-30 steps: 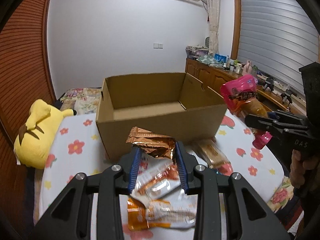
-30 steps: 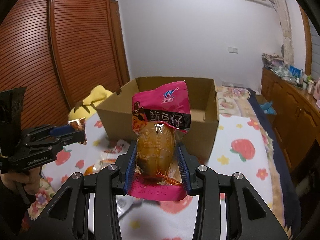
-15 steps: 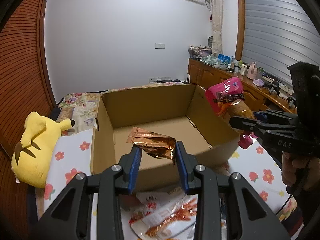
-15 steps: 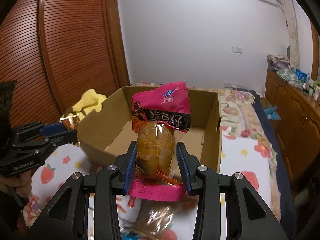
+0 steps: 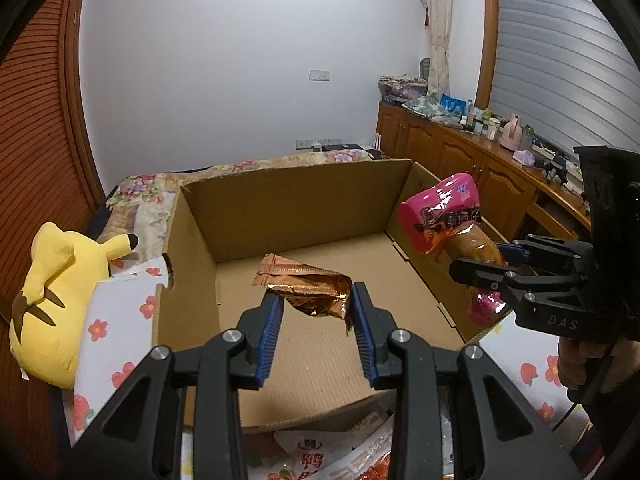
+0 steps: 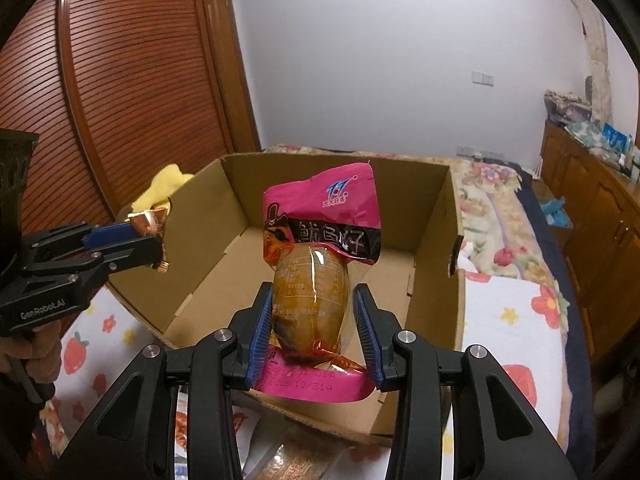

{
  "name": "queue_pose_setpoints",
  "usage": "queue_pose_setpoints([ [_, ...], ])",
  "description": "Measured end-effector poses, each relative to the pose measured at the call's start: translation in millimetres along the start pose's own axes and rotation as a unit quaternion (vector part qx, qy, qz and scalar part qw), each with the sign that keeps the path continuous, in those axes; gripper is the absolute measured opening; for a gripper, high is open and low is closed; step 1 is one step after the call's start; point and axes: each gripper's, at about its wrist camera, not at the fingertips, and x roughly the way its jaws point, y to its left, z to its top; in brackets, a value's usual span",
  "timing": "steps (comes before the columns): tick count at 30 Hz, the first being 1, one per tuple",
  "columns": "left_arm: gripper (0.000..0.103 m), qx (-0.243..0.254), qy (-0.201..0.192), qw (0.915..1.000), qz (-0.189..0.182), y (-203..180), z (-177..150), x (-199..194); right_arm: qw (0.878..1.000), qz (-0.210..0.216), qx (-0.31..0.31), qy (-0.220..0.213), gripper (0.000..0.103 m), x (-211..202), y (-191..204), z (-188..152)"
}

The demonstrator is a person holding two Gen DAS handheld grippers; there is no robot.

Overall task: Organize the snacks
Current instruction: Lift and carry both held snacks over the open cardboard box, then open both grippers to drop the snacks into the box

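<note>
Copper foil packet, clamped between left fingers, hangs over the cardboard box floor; right fingers clamp the pink pouch upright above its right wall.

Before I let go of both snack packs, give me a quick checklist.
1. Left tongs shut on copper pack: ok.
2. Right tongs shut on pink pack: ok.
3. Copper pack over the open box: ok.
4. Pink pack past the box's right wall: cannot tell.
5. Box floor bare below: ok.
6. Tongs apart from each other: ok.
</note>
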Motion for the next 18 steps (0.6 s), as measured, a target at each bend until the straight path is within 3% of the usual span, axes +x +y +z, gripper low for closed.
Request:
queue_pose_setpoints([
  [4,0.033,0.001,0.004,1.0000,-0.001,-1,1,7,1.000,-0.003,-0.004,0.003,0.042,4,0,3],
  [6,0.033,0.002,0.006,1.0000,-0.001,-1,1,9,1.000,-0.005,0.001,-0.001,0.050,3,-1,4],
  [11,0.034,0.000,0.010,0.9999,-0.002,0,2,12,1.000,-0.004,0.006,-0.004,0.051,0,-3,4],
  [18,0.044,0.007,0.012,0.9999,0.003,-5,2,11,1.000,-0.004,0.003,-0.011,0.055,-13,2,-1],
])
